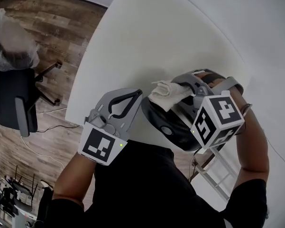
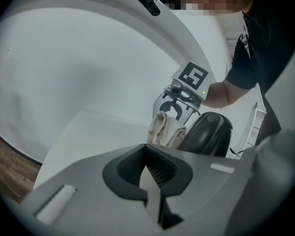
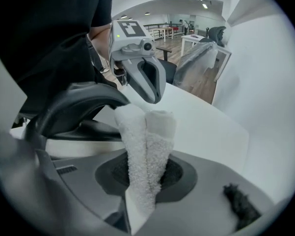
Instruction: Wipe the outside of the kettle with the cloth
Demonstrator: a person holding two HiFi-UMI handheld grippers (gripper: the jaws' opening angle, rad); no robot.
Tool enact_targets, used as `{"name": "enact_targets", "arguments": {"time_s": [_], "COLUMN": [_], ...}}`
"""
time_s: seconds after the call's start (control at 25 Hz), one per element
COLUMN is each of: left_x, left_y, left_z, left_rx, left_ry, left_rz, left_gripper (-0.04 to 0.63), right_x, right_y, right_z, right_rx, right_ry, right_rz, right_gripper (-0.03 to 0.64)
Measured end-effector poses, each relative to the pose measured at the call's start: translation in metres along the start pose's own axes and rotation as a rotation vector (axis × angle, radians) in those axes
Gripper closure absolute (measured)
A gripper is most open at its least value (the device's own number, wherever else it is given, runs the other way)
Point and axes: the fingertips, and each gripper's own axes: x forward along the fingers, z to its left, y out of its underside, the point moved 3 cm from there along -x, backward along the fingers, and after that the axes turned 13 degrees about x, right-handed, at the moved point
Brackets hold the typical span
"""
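The right hand-held gripper [image 3: 146, 178] is closed on the cloth [image 3: 145, 132]. A folded white roll of it is pinched between the jaws, and its free end stands out past them. The cloth is held against or just beside the upper part of the kettle [image 1: 170, 126]; contact cannot be confirmed from any view. The dark kettle is set on the white worktop [image 1: 147, 46], close to the edge nearest the person and between the two grippers.

The left hand-held gripper [image 2: 149, 168] is seen with its jaws brought together and nothing between them. It is held near the kettle's side without gripping it.

The main risk is judged to lie in the kettle being unrestrained. If the cloth is pressed hard sideways, the kettle could be slid or tipped, and it could be pushed off the worktop because the edge is so near.

A second risk is judged to lie in the cloth. Only a folded part is clamped, so drag against the kettle's surface could pull it loose or unroll it. The bare jaws might then be scraped on the kettle.
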Motion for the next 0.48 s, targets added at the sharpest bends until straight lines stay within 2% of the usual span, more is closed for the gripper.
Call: {"name": "enact_targets", "arguments": {"time_s": [0.2, 0.48], "left_x": [0.001, -0.002], "left_y": [0.016, 0.028], "left_z": [0.022, 0.027], "left_rx": [-0.046, -0.065], "left_ry": [0.006, 0.002], "left_rz": [0.011, 0.03], "left_gripper": [0.589, 0.589], "right_x": [0.052, 0.09], "right_y": [0.002, 0.001], "right_z": [-0.023, -0.022], "right_rx": [0.018, 0.026], "right_ry": [-0.104, -0.156], "right_rz": [0.077, 0.117], "right_gripper": [0.52, 0.52]}}
